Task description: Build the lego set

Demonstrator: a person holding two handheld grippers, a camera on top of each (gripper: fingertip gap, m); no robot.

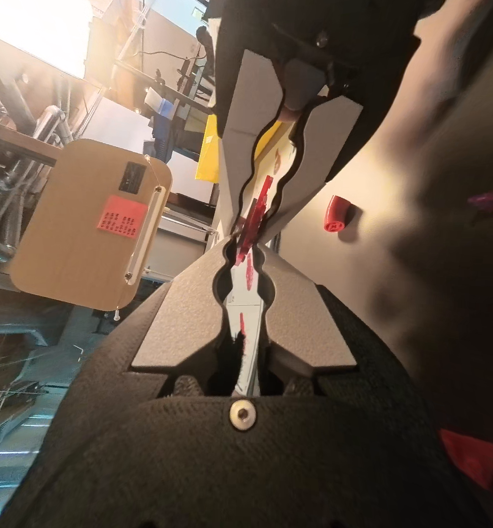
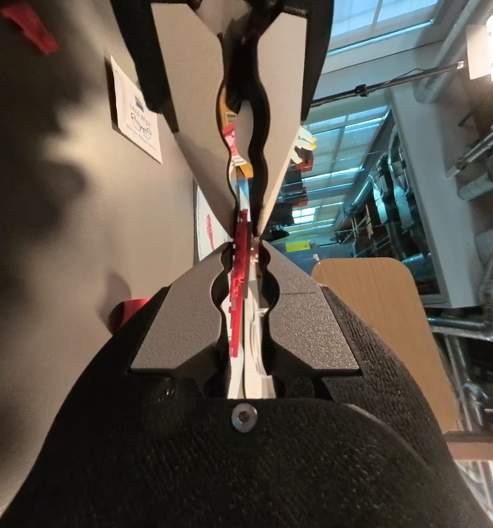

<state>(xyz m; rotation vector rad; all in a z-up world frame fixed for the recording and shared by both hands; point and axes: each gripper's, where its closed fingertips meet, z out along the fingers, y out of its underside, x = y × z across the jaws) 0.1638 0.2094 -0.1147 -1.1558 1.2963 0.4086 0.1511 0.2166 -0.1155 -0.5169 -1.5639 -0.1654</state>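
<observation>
On my left I see a tan wooden board (image 1: 91, 225) with a pink sticker (image 1: 122, 215), hanging clear of the tongs. Moving in, my left gripper (image 1: 246, 243) is nearly closed, its grey fingertips (image 1: 211, 257) pinching the near end of a flat red toothed piece (image 1: 254, 223), a comb-like plastic strip standing on edge. Straight across, tip to tip, my right gripper (image 1: 256, 217) bites the far end of that same strip, so the piece is held between both tongs in the air beside the pale table surface (image 1: 382, 171). From the right wrist view it matches: right gripper (image 2: 246, 243) clenched on the red strip (image 2: 241, 257), which runs back down the slot between its fingers, with the left gripper (image 2: 245, 220) meeting it from above. Whether the right-hand pad (image 2: 271, 257) truly presses is hard to judge; something pale sits there. Further right, a red cap (image 1: 335, 214) lies on the table, well apart, and a blurred red wedge (image 1: 468, 468) lies low at the edge.
</observation>
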